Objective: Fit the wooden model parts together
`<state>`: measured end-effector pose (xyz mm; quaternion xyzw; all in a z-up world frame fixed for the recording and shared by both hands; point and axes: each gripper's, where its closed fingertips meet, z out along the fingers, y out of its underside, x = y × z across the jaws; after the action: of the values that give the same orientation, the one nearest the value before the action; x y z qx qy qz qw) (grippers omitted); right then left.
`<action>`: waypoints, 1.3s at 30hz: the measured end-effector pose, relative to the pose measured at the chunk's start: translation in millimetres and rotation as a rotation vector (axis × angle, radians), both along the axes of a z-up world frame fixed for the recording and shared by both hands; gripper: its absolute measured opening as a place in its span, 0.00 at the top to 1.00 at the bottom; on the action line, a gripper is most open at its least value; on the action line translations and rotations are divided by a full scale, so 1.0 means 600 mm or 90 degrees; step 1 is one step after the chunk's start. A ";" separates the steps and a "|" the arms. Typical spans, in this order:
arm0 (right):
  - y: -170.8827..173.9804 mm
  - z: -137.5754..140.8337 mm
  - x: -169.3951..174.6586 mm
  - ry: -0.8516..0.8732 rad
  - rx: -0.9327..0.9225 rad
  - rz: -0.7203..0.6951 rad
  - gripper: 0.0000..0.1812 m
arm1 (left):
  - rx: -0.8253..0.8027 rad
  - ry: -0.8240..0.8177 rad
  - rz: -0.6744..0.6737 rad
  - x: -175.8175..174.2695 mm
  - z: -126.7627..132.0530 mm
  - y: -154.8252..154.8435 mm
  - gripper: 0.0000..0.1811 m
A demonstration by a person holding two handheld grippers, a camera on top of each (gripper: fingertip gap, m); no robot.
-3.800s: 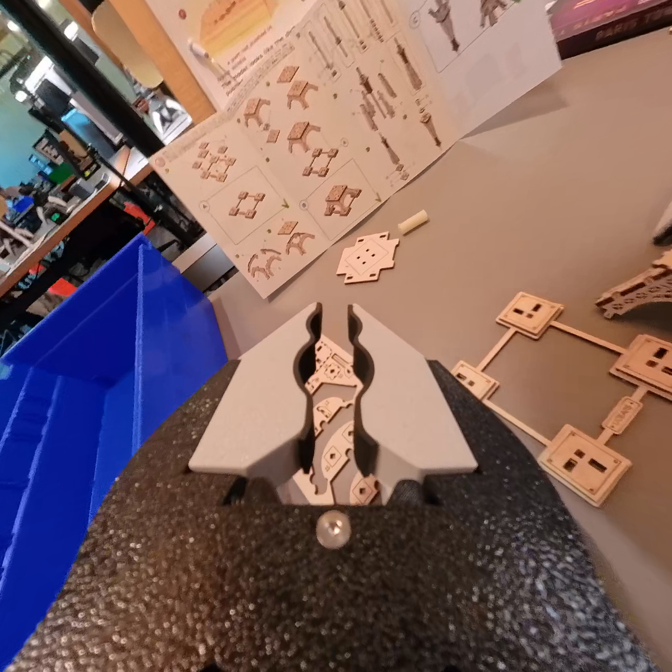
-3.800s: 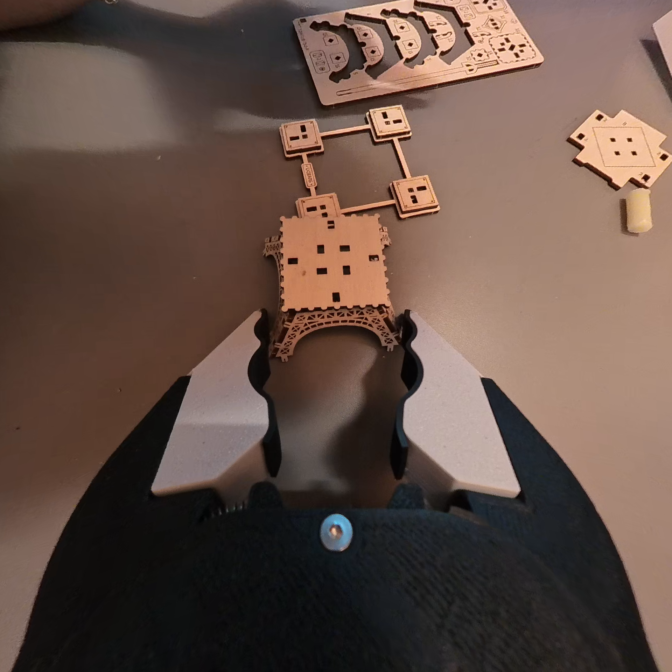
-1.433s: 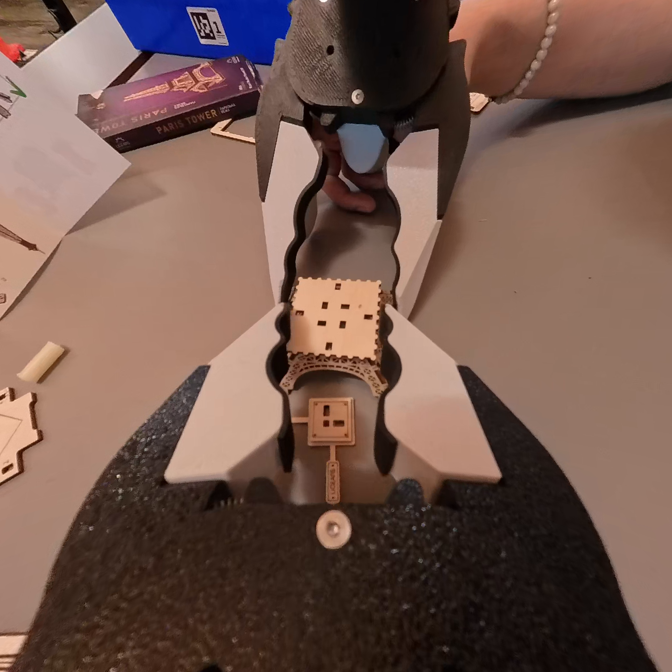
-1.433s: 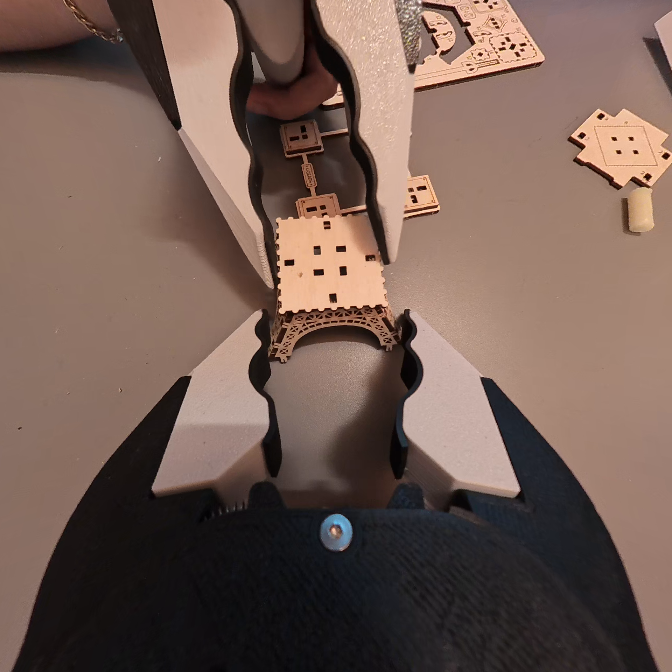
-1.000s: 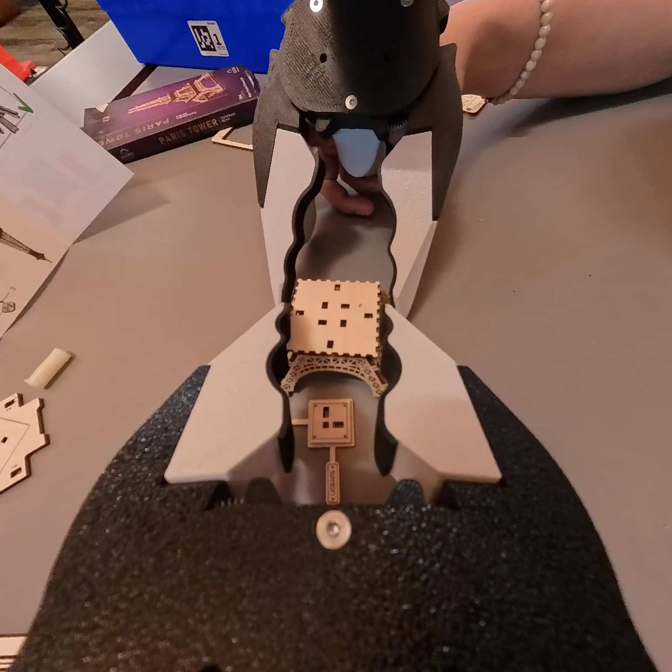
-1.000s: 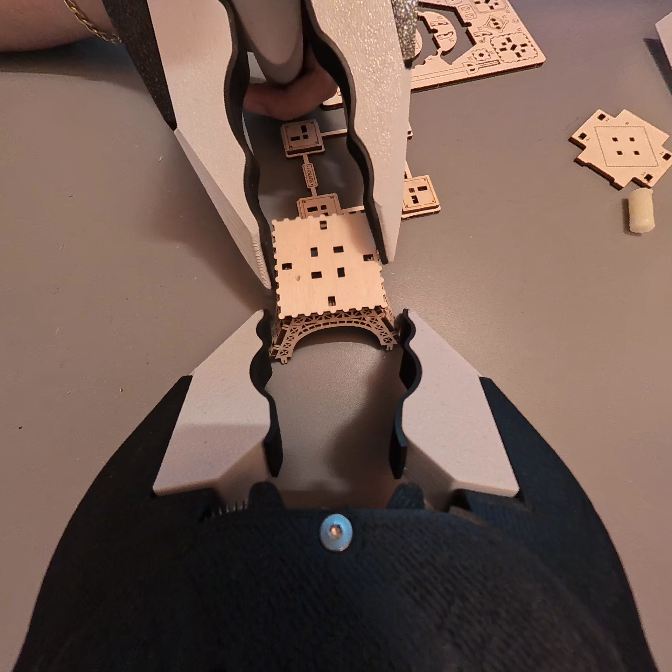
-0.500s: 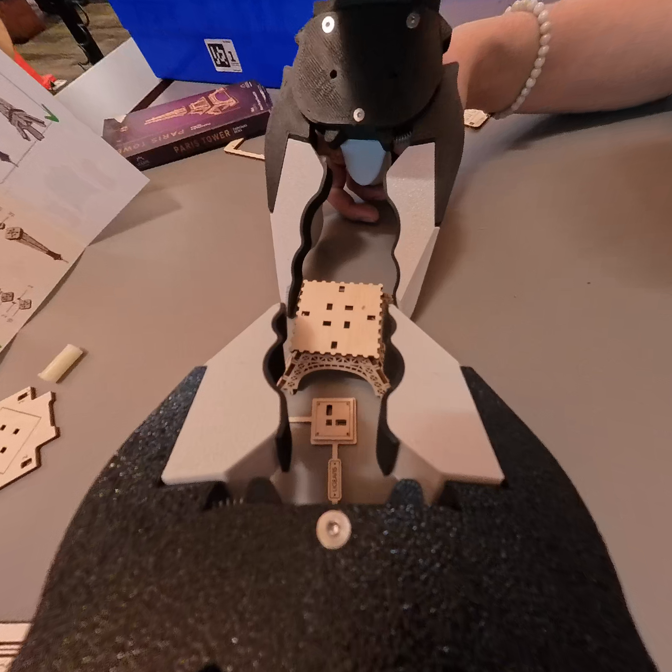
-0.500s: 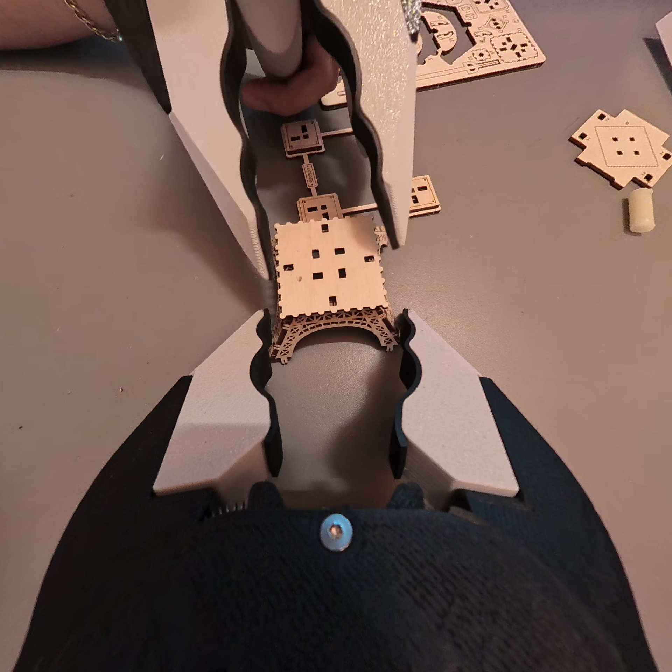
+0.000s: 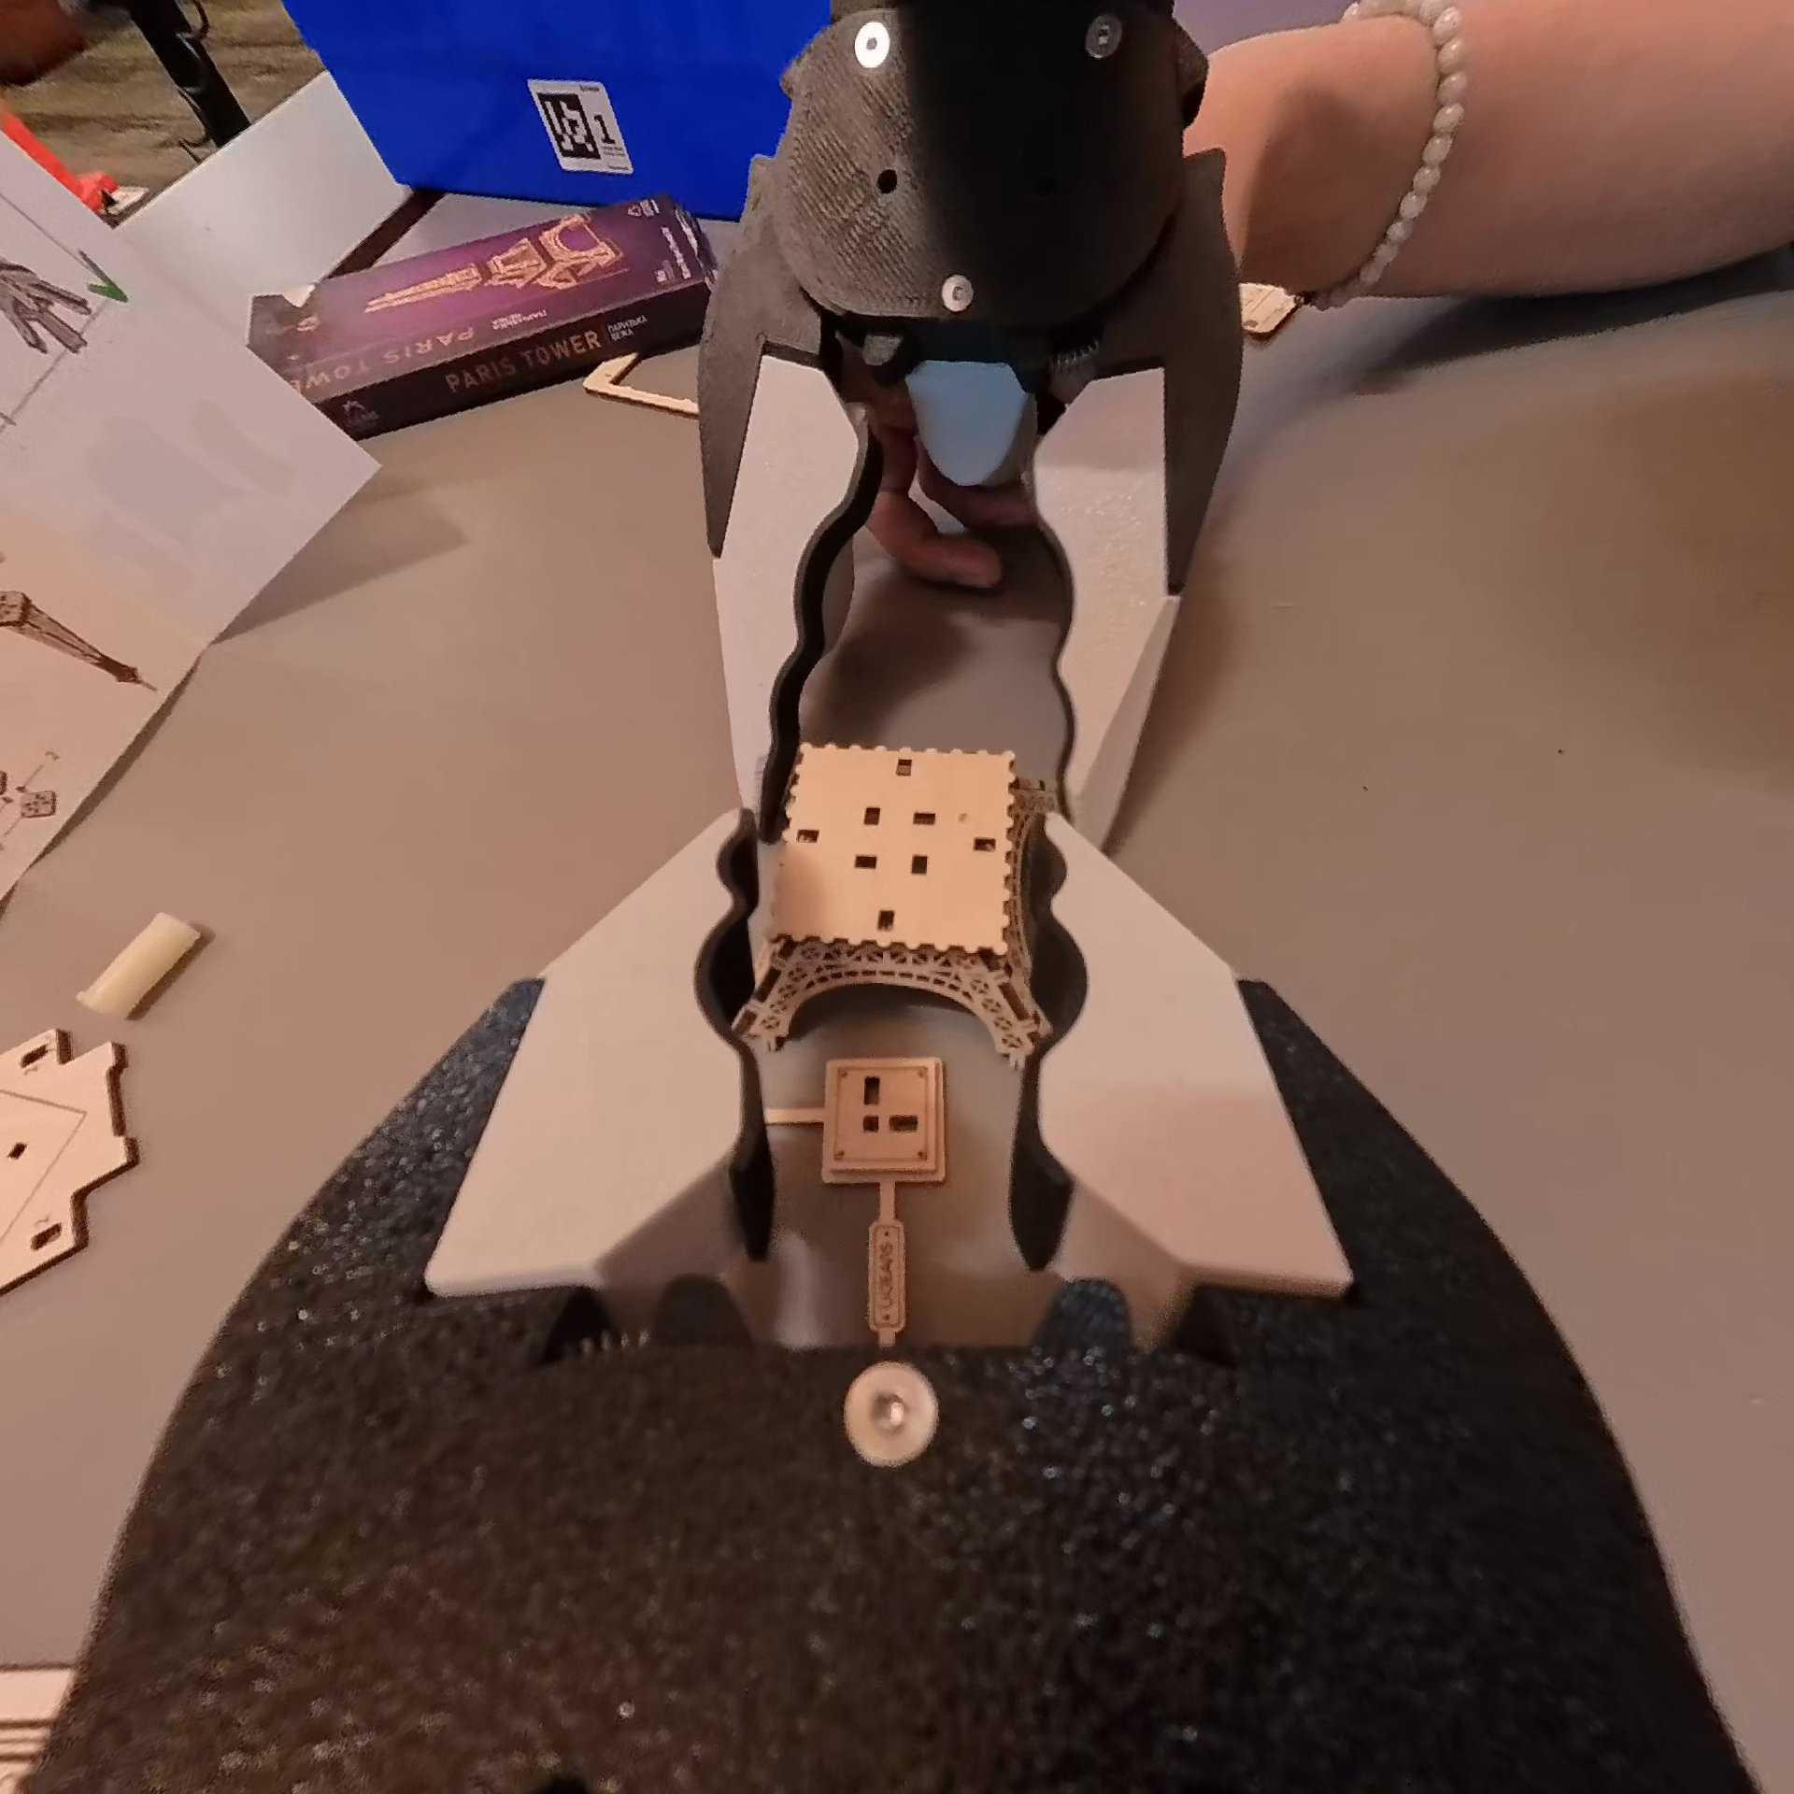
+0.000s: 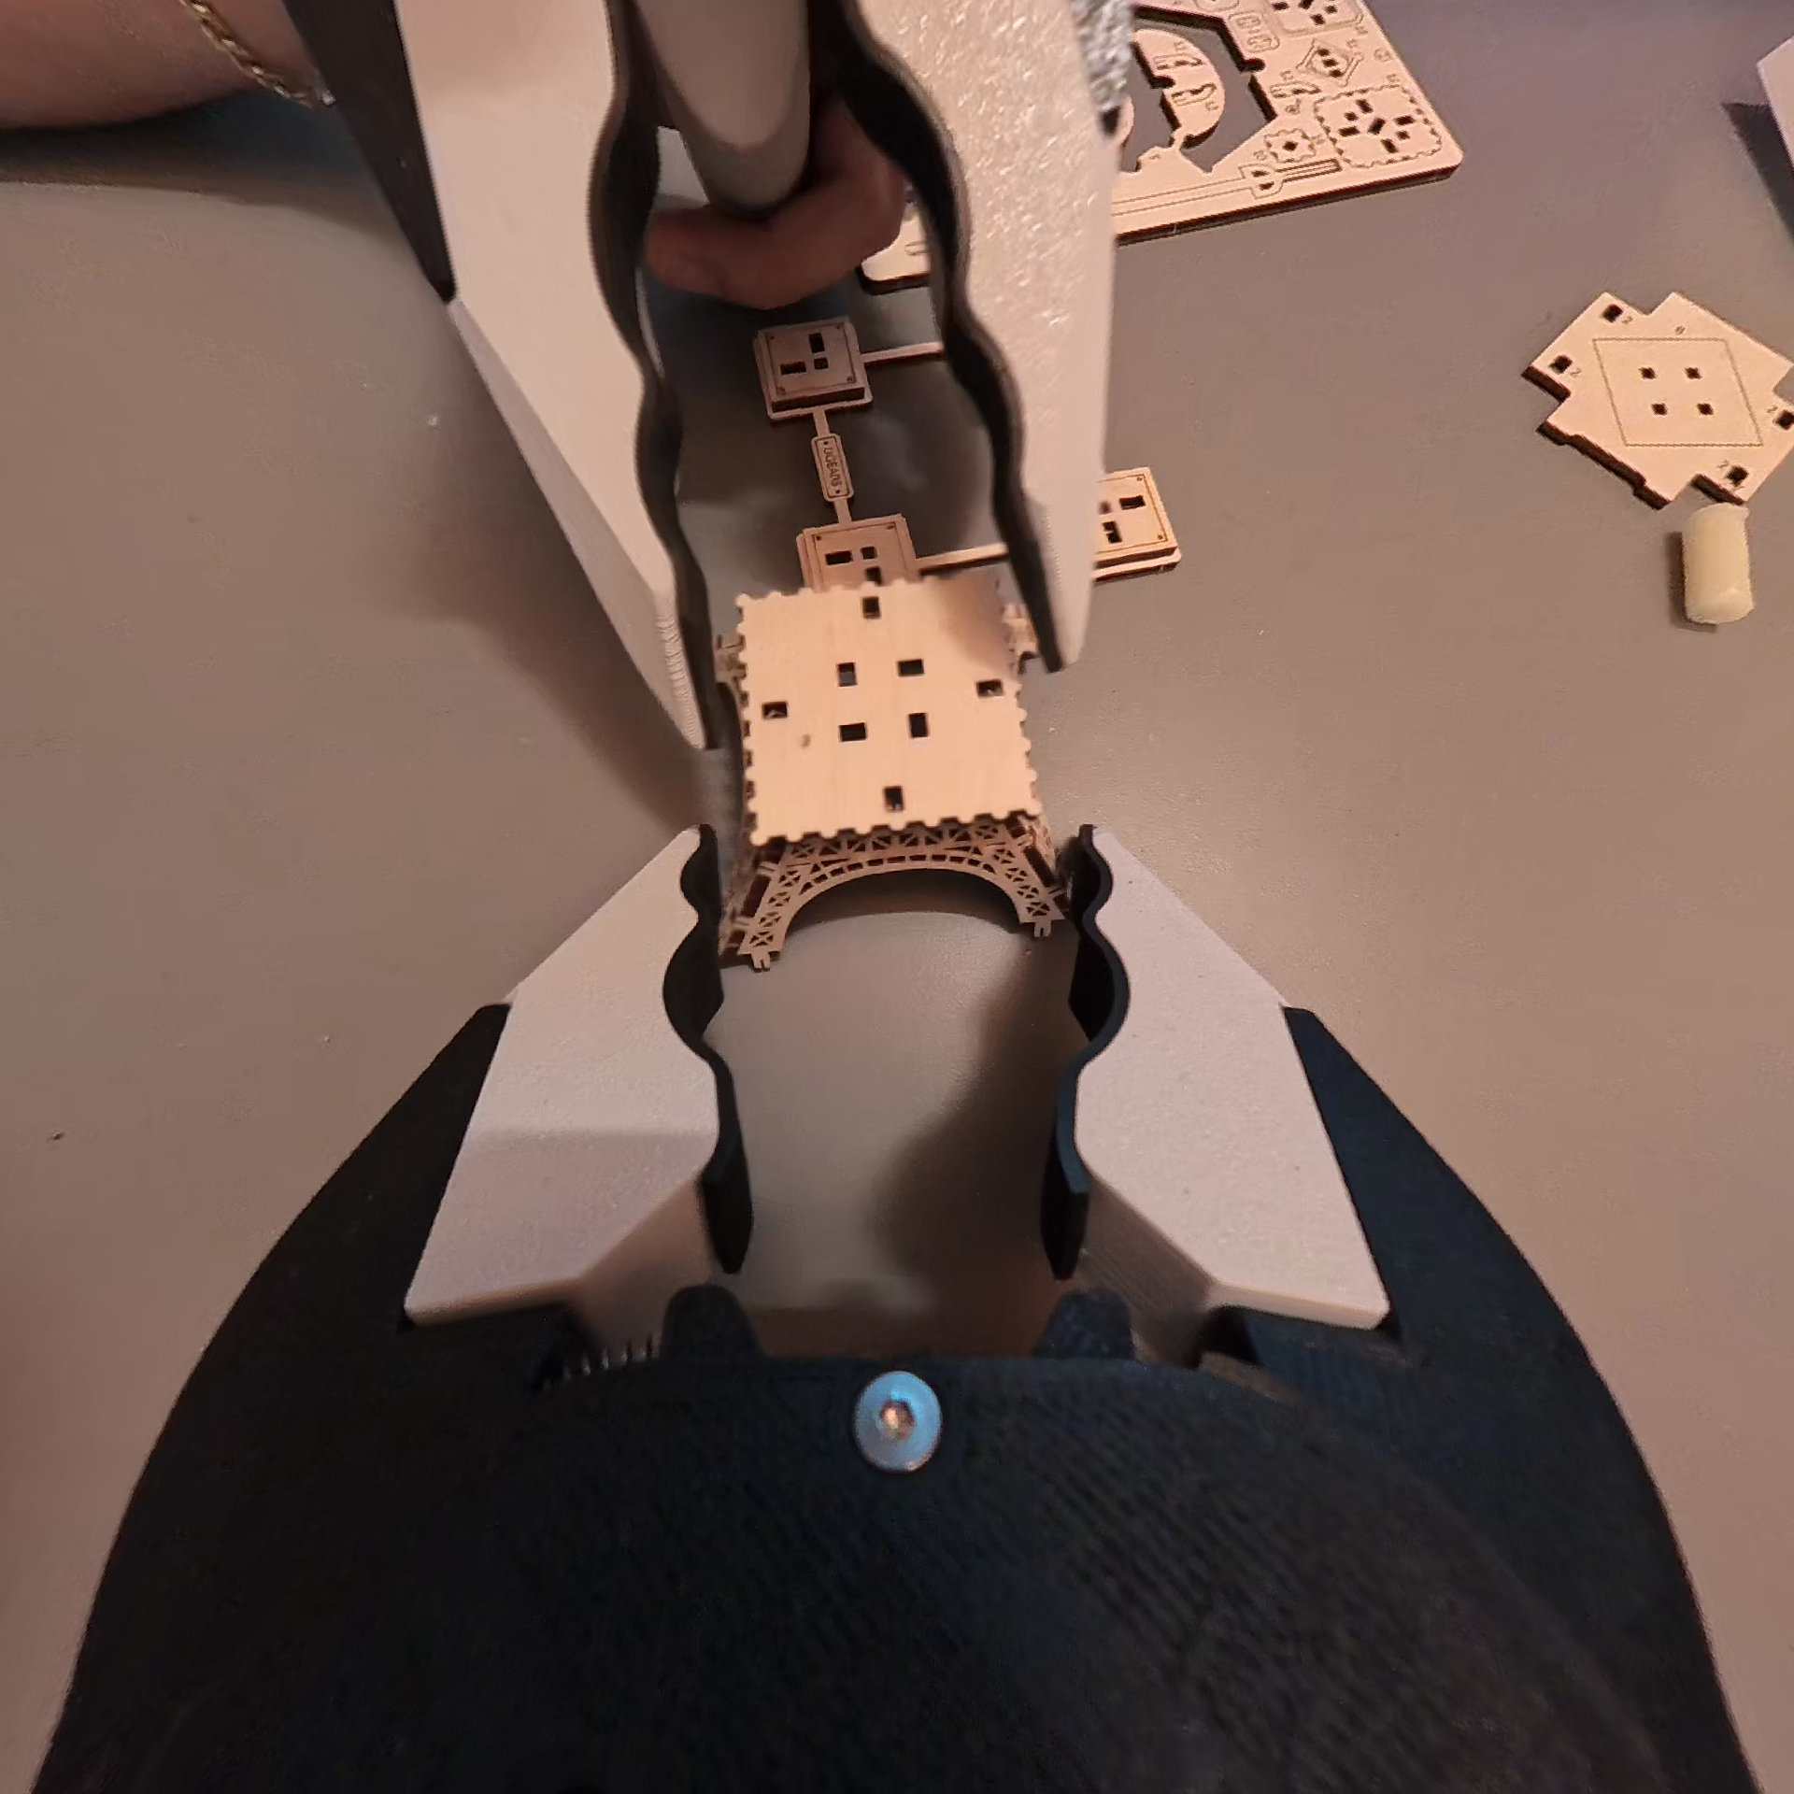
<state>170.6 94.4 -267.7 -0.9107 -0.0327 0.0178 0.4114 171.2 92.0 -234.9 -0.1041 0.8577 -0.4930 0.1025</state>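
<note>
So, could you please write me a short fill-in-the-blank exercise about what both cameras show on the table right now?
1. The wooden tower base sits between the jaws of ____ grippers.
2. The flat top of the tower base has small ____ cut in it.
3. The box beside the instruction sheet is ____.
4. The frame of linked squares lies ____ on the table.

Missing words: both; holes; purple; flat

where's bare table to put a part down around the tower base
Bare grey table lies left of the tower base in the right wrist view. Crowded: square frame beyond it, cross plate and parts sheet to the right.
</note>
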 end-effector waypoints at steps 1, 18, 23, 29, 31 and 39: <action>-0.001 0.000 -0.004 0.000 -0.001 0.010 0.58 | -0.002 -0.009 0.002 0.002 0.002 0.001 0.71; 0.006 -0.004 0.006 -0.001 -0.008 0.002 0.46 | 0.026 -0.039 -0.009 0.004 -0.006 0.001 0.75; 0.004 -0.001 0.006 -0.001 -0.002 -0.011 0.57 | -0.030 -0.001 0.001 -0.008 0.022 0.010 0.74; -0.016 0.002 -0.031 -0.015 -0.011 -0.019 0.53 | -0.075 0.349 0.034 -0.062 0.055 0.015 0.74; -0.030 0.032 -0.024 -0.083 0.010 -0.067 0.54 | -0.153 0.489 0.040 -0.084 0.077 0.000 0.74; -0.045 0.185 -0.145 -0.343 0.243 0.008 0.83 | -0.269 0.623 -0.001 -0.162 0.084 -0.060 0.75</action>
<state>83.6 67.6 -156.8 -0.7891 -0.1485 -0.2276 0.5509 74.3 56.0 -184.6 -0.3399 0.6871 -0.5489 -0.3333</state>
